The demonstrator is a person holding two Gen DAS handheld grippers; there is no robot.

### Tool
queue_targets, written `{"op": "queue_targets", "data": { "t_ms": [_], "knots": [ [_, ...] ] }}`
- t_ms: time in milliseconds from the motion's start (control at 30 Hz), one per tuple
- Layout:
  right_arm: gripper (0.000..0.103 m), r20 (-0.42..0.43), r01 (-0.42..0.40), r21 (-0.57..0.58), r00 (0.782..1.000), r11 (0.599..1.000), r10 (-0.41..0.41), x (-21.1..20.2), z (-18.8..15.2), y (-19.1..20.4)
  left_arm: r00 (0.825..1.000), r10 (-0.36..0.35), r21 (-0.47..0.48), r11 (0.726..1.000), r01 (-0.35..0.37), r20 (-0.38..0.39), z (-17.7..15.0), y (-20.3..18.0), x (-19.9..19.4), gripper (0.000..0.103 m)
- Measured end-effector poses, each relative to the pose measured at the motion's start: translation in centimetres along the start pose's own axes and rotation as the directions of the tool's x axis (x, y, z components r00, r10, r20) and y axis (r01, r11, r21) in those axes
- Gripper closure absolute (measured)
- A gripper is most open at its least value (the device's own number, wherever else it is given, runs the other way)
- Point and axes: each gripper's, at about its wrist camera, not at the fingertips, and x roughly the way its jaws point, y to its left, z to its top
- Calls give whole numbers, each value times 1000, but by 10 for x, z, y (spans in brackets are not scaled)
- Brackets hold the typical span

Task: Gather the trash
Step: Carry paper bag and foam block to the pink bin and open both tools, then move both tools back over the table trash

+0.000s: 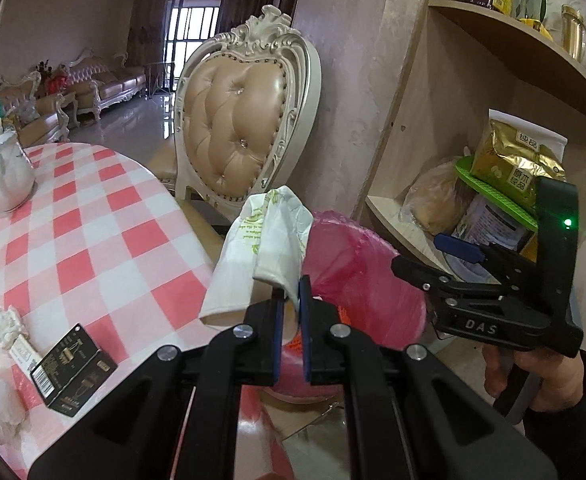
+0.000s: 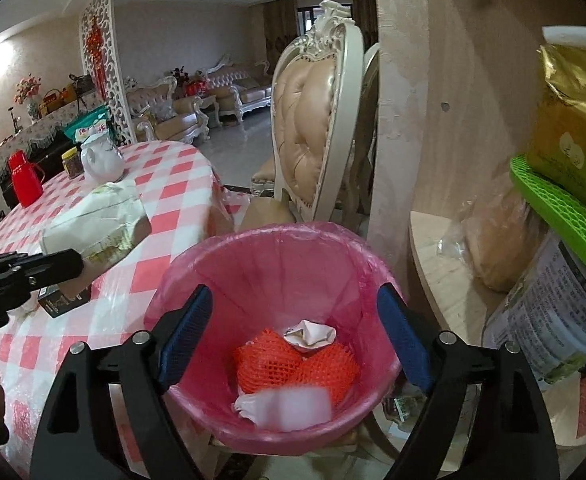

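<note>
In the left wrist view, the left gripper sat at lower centre, its blue-padded jaws closed to a narrow gap on a crumpled white paper wrapper with green print, which stood up from the jaws at frame centre. Behind it, right of centre, lay the pink plastic-lined round trash bin. The right gripper hung at the right edge, gripped by a hand; its fingertips there were partly hidden. A black and gold carton lay at lower left on the red and white checked tablecloth, with a white ceramic teapot at far left. A cream carved chair with tan tufted leather back stood at upper centre, and a wooden shelf unit filled the right.

In the right wrist view, the right gripper at lower centre was spread wide and held nothing, framing the bin. Orange foam netting and white crumpled scraps lay inside. The left gripper entered from the left edge with the wrapper. A red thermos jug stood at upper left.
</note>
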Motion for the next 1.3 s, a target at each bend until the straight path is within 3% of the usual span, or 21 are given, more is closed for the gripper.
{"op": "queue_targets", "data": {
  "t_ms": [433, 467, 500, 533, 733, 833, 933, 1300],
  "knots": [
    [20, 8, 17, 29, 1000, 999, -17, -11, -4, -15, 998, -49, 6, 999, 49, -30, 6, -11, 26, 95],
    [20, 6, 16, 29, 1000, 999, -16, -11, -4, -15, 998, -49, 7, 999, 49, -33, 6, -12, 27, 91],
    [20, 5, 14, 28, 1000, 1000, -15, -11, -5, -15, 998, -45, 4, 999, 46, -34, 6, -12, 27, 79],
    [20, 4, 14, 27, 1000, 1000, -14, -11, -5, -15, 998, -46, 1, 999, 46, -34, 5, -11, 27, 76],
    [20, 3, 11, 24, 1000, 1000, -11, -11, -6, -12, 999, -31, -5, 1000, 31, -29, 0, -6, 19, 76],
    [18, 8, 9, 20, 1000, 1000, -9, -13, -6, -8, 999, -19, -19, 1000, 18, -26, -4, 0, 13, 68],
    [18, 9, 7, 19, 1000, 1000, -7, -15, -6, -5, 1000, -3, -34, 999, 3, -21, -9, 7, 5, 67],
    [18, -7, -28, -21, 1000, 999, 28, -17, -7, 28, 994, 108, -106, 989, -105, 26, -28, 41, -42, 39]
  ]
}}
